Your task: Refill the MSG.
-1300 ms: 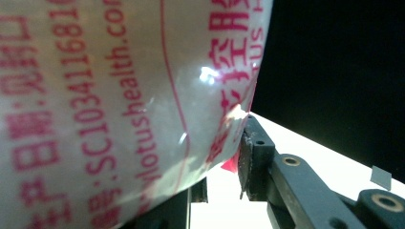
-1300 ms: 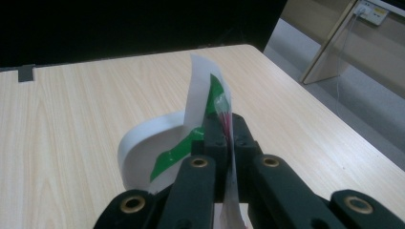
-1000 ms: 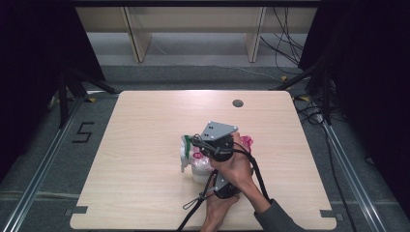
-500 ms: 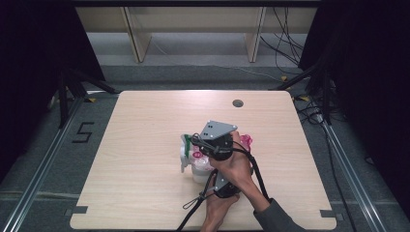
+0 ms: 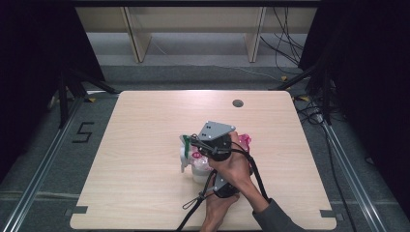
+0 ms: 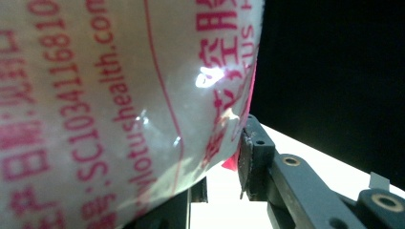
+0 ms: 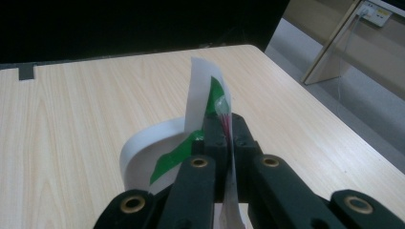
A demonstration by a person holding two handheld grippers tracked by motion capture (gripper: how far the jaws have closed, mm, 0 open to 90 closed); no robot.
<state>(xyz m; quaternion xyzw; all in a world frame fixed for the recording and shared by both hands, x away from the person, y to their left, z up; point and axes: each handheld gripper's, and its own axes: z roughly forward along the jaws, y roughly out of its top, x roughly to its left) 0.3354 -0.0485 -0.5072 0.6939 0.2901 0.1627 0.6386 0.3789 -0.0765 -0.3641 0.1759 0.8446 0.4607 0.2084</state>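
Desk (image 5: 145, 159), pale wood. At its centre, a soft, light, crinkly printed pouch (image 6: 110, 109), held in the left gripper (image 5: 225, 186) jaws. The right gripper (image 7: 224, 129) jaws pinch its thin green-and-white film flap (image 7: 200, 95), probably slippery; grip near the edge.

Light wood desk (image 5: 145, 145), round cable hole (image 5: 237, 103) near far edge. Grey floor (image 5: 193, 72), metal rails (image 5: 38, 174) both sides, "5" marked at left. Wooden shelf legs (image 5: 138, 38) behind, loose cables (image 5: 285, 43) far right. Black curtains around.
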